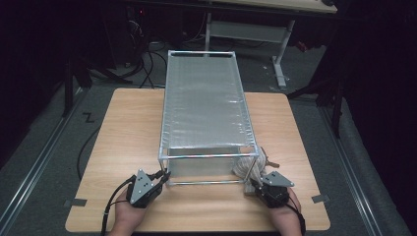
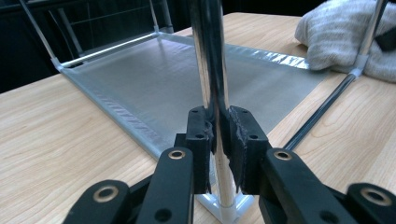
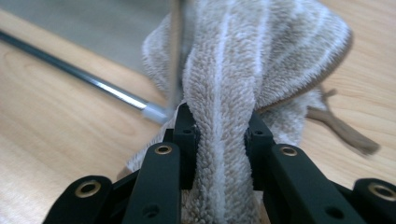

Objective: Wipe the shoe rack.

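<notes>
**Rack frame and towel, both in grip at the near table edge**

Item 1. Wire-and-mesh rack (image 1: 204, 105): a two-tier metal frame with grey mesh shelves, standing lengthwise down the middle of the wooden table (image 1: 130, 132), its near end close to the person's side.

Item 2. Left gripper (image 1: 160, 178): at the rack's near left corner. In the left gripper view its jaws are clenched on the chrome upright post (image 2: 212, 60), one pad on each side of the tube, just above the white plastic corner foot (image 2: 226, 205).

Item 3. Right gripper (image 1: 256, 186): at the rack's near right corner. Its jaws grasp a bunched fold of the beige striped towel (image 3: 229, 93), which fills the gap between the pads.

Item 4. Towel: heaped on the tabletop against the rack's near right post, touching the lower rail (image 3: 70, 70).
</notes>
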Tool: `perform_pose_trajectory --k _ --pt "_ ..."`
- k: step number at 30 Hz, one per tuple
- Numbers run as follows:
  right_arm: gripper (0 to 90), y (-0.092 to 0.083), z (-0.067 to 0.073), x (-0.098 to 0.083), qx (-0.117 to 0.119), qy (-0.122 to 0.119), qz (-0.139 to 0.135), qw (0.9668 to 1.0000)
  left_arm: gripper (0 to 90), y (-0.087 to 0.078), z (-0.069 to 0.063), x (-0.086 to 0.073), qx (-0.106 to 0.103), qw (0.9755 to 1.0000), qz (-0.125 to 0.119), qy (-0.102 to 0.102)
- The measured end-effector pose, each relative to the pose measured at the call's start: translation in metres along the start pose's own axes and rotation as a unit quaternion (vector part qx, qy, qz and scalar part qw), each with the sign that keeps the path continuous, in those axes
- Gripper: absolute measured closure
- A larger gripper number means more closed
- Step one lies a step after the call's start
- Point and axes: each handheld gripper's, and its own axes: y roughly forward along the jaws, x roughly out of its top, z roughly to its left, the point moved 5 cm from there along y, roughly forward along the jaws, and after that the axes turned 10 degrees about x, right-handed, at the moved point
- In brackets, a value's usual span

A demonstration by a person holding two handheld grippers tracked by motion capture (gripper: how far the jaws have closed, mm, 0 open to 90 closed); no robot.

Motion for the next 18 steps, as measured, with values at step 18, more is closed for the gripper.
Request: perform_pose_trajectory --k 18 --pt "72.7 0.018 -0.002 0.046 -0.002 -0.010 -0.088 0.9961 78.2 -0.020 0.004 -0.007 0.016 0.9999 0.003 0.003"
